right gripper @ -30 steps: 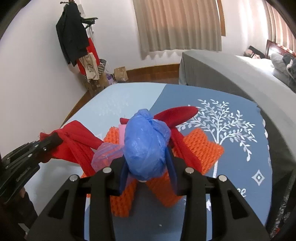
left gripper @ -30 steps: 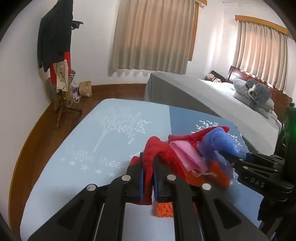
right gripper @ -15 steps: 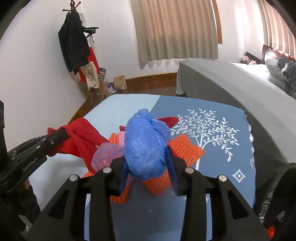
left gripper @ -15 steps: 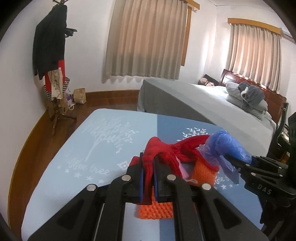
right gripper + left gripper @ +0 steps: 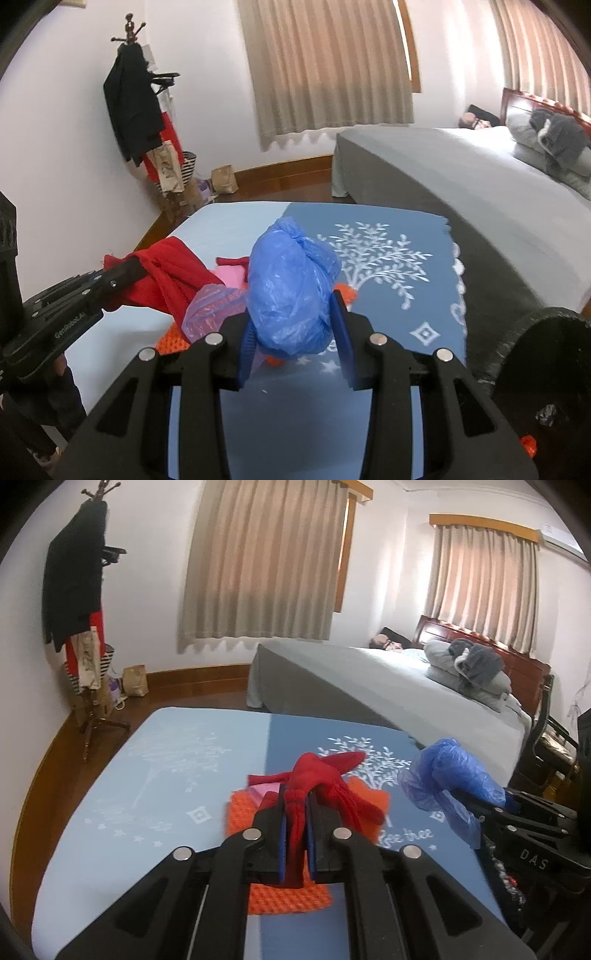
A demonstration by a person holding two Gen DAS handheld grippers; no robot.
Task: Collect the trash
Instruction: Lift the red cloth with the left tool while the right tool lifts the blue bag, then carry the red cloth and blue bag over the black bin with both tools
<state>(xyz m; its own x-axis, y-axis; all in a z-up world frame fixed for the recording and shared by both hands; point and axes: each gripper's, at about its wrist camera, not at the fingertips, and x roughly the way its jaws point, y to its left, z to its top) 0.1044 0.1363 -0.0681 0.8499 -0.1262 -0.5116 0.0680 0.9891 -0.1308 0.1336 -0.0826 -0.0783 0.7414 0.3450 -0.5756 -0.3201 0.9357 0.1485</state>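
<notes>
Trash here is soft and light: a knotted blue plastic bag [image 5: 291, 291] clenched in the right claw [image 5: 295, 332], and a limp red bag [image 5: 314, 779] pinched by the left claw [image 5: 295, 834], both above the surface [image 5: 166, 760]. Gathered knots look like the surest hold; the thin film may slip.

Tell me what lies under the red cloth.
Under the red cloth: orange mesh and a pink piece on the tablecloth. Anything beneath the mesh is covered.

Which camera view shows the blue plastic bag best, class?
The right wrist view: the blue plastic bag fills the centre, pinched in the right hand-held gripper. The left wrist view shows it smaller, at the right edge.
</notes>
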